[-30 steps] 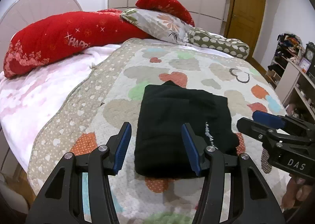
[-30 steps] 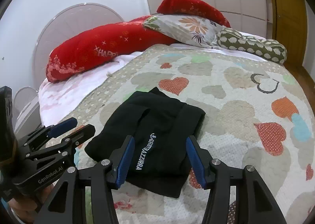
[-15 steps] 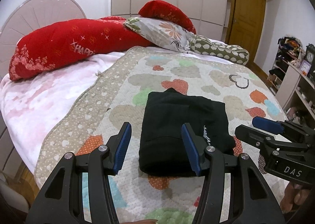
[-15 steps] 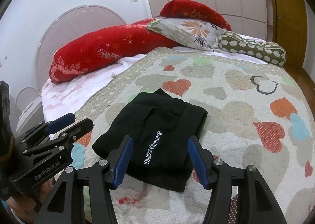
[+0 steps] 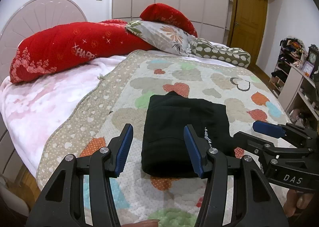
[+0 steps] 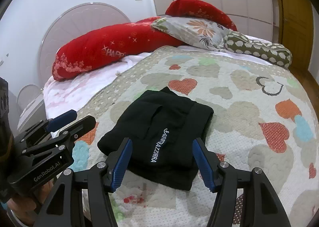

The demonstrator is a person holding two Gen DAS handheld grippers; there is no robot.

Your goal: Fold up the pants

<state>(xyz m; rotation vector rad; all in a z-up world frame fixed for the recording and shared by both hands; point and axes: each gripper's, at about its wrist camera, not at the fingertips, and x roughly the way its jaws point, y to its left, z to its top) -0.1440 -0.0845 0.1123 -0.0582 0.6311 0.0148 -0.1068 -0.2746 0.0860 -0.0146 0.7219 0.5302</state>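
The black pants (image 5: 183,129) lie folded into a compact rectangle on the heart-patterned quilt (image 5: 179,75), with white lettering along one edge (image 6: 158,147). My left gripper (image 5: 158,147) hovers open just short of the bundle's near left edge, nothing between its blue pads. My right gripper (image 6: 162,160) hangs over the near end of the pants (image 6: 165,131); its jaws are opening and the pads do not touch the cloth. Each gripper shows in the other's view: the right (image 5: 259,133) at the right side, the left (image 6: 69,119) at the left side.
Long red pillows (image 5: 75,53), a floral pillow (image 5: 165,35) and a spotted bolster (image 5: 221,55) lie along the head of the bed. A pink blanket (image 5: 43,103) covers the left side. Shelves with clutter (image 5: 295,71) stand at the right, a wooden door (image 5: 247,21) beyond.
Both grippers have drawn back a little from the folded pants, which lie still. The right gripper's jaws have spread wider.
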